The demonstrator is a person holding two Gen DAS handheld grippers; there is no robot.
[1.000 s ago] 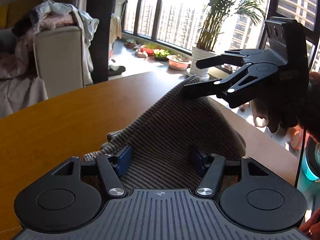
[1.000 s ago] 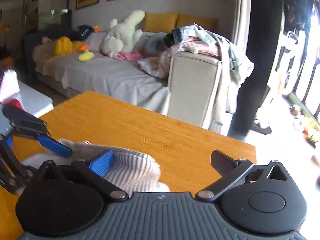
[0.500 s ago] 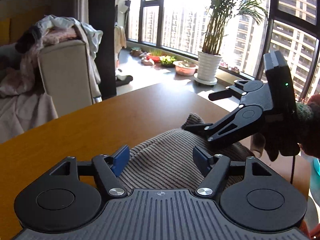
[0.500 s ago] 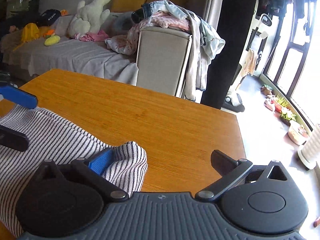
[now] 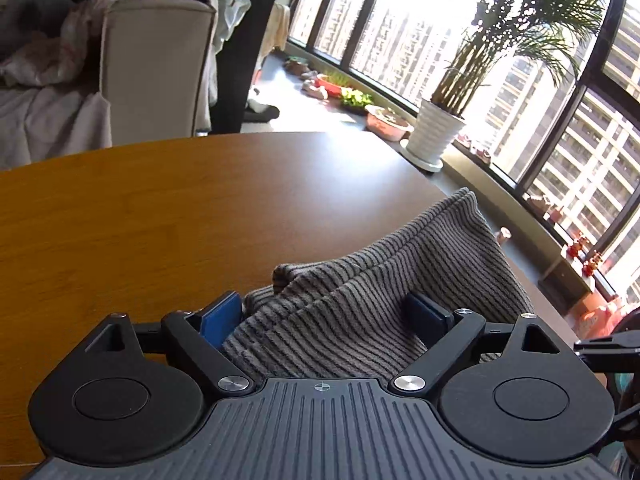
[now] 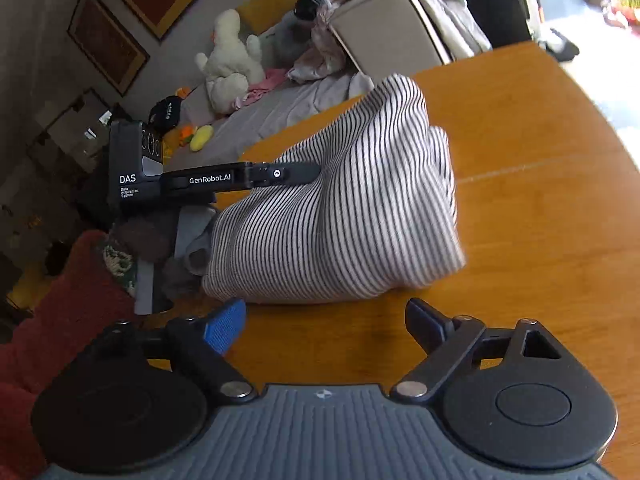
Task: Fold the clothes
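A: Where is the striped garment [image 6: 340, 208]?

B: On the wooden table [image 6: 540, 216], bunched into a raised mound straight ahead of the right gripper [image 6: 326, 326]. In the left wrist view the same cloth [image 5: 360, 292] lies right between the left gripper's [image 5: 326, 314] fingers and rises to a peak ahead and to the right.

A: Is the left gripper clamping it?

B: Its jaws stand wide apart with the fabric filling the gap. The left blue pad [image 5: 220, 318] sits against a fold; the right pad [image 5: 426, 316] presses into the cloth. Whether the cloth is truly pinched, I cannot tell. From the right wrist view the left tool shows only side-on, and its tips vanish behind the stripes.

A: And the right gripper?

B: Spread wide, nothing between its fingers, only bare tabletop. The garment's near edge lies just ahead of the left fingertip [image 6: 224, 326]; I cannot tell if they touch.

A: What else is hard to make out?

B: The garment's right side is motion-blurred. Only a sliver of the right tool enters the left wrist view, cut off at the right edge. Left of the right gripper a red sleeve [image 6: 60, 300] runs off the frame. Beyond the table stand a sofa [image 6: 384, 28] piled with clothes and a potted palm [image 5: 440, 136] by the window.
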